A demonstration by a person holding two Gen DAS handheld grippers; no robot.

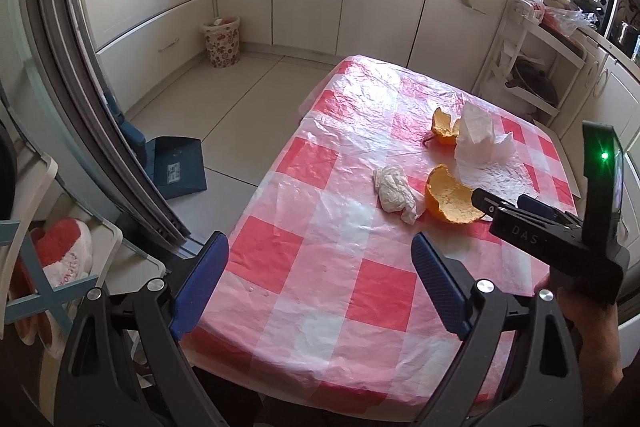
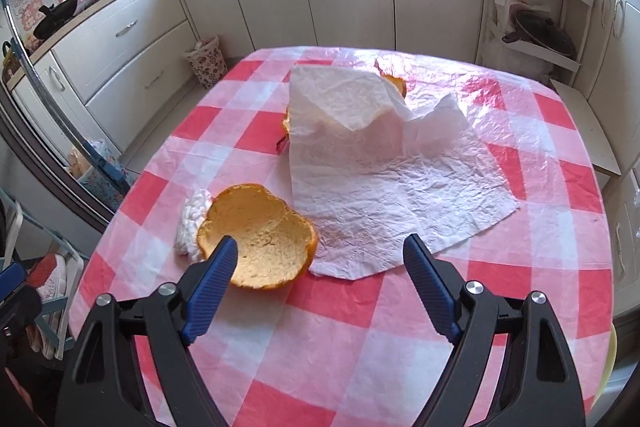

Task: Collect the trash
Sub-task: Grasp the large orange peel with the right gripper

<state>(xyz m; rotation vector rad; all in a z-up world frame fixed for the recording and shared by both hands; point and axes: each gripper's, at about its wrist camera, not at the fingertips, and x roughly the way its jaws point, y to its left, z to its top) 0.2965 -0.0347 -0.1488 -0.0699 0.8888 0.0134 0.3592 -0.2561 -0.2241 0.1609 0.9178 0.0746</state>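
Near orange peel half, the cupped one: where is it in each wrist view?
Left wrist: near orange peel, right of centre, beside the crumpled tissue wad, right gripper tip over it.
Right wrist: lower left, just ahead of the left fingertip.
Shared landmark: open paper towel just behind it.

Left gripper (image 1: 320, 287) fingers spread, right gripper (image 2: 320, 267) likewise

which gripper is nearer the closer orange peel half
Right. The right gripper hovers open just over the near orange peel half, its left finger overlapping the rim. The left gripper sits back at the table's near edge, open, well short of it.
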